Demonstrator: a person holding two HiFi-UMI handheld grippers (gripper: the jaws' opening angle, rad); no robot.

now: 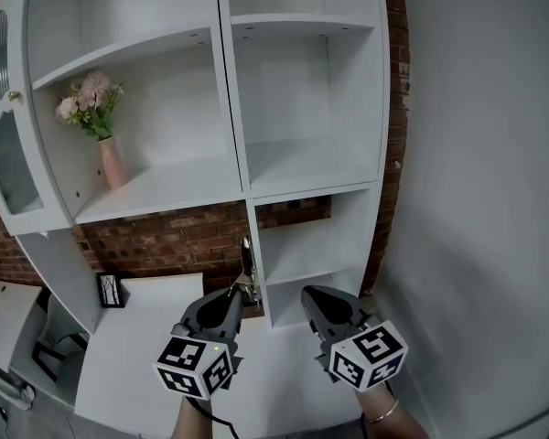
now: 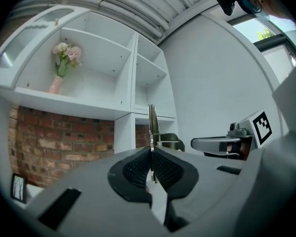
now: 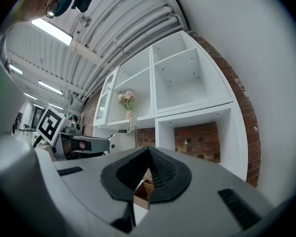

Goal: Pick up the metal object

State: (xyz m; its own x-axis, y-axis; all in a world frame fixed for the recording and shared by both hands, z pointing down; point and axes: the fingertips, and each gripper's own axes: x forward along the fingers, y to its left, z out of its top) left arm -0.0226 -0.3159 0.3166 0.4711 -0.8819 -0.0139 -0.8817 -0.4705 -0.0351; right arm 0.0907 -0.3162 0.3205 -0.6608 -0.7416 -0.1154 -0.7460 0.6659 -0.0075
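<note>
The metal object (image 1: 247, 265) is a thin, flat, shiny strip that stands upright above the white table (image 1: 156, 337). My left gripper (image 1: 241, 293) is shut on its lower end. In the left gripper view the strip (image 2: 152, 125) rises straight out of the closed pads, in front of the shelf unit. My right gripper (image 1: 306, 293) hovers just to the right at about the same height, shut with nothing in it. In the right gripper view its jaws (image 3: 148, 149) meet at the tips, and the left gripper (image 3: 86, 143) with the strip (image 3: 130, 125) shows at the left.
A white shelf unit (image 1: 238, 167) stands against a brick wall (image 1: 165, 240) straight ahead. A pink vase of flowers (image 1: 110, 158) is on its left shelf. A small framed picture (image 1: 110, 289) stands on the table's back left. A plain white wall (image 1: 485, 199) closes the right side.
</note>
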